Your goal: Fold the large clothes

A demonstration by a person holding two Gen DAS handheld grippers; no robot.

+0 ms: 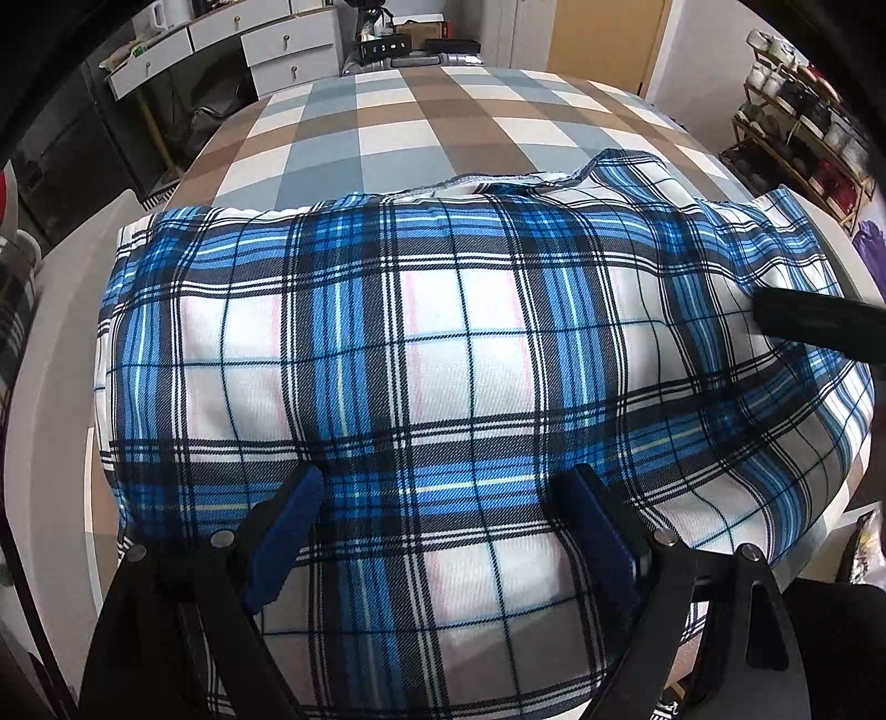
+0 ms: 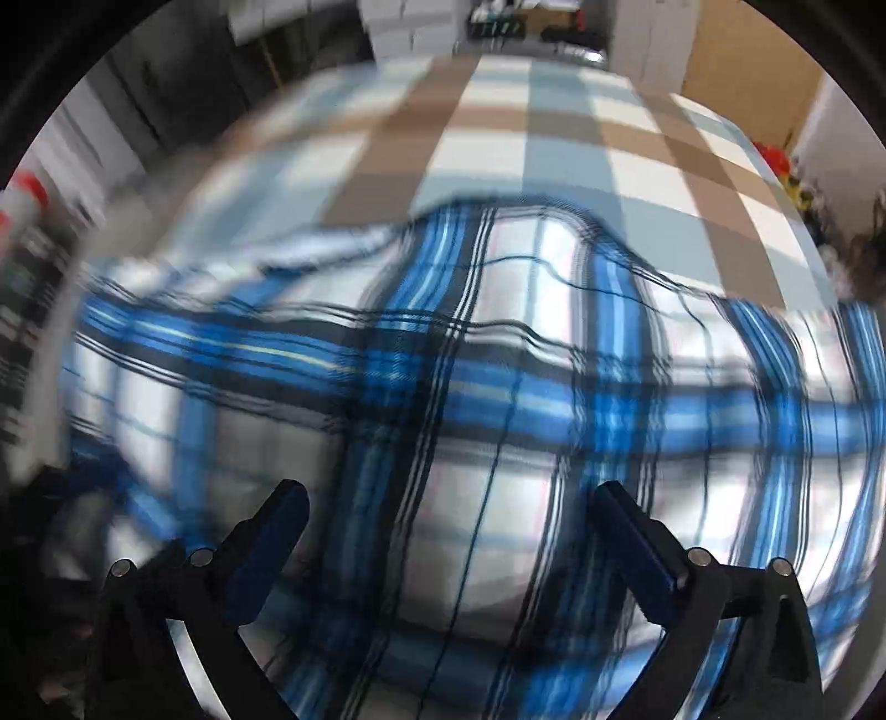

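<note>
A large blue, white and black plaid garment (image 1: 443, 354) lies folded across the near end of a bed with a brown, grey and white check cover (image 1: 432, 122). My left gripper (image 1: 443, 498) hovers open just above the garment's near part, holding nothing. The right gripper's black finger (image 1: 814, 321) reaches in from the right edge onto the cloth. In the right wrist view, which is motion-blurred, the same plaid garment (image 2: 470, 387) fills the frame and my right gripper (image 2: 448, 509) is open above it, empty.
White drawers and a desk (image 1: 266, 44) stand beyond the bed at the far left. A shelf of shoes (image 1: 797, 133) stands at the right. A wooden door (image 1: 603, 39) is at the far end. The bed's grey edge (image 1: 61, 310) curves at the left.
</note>
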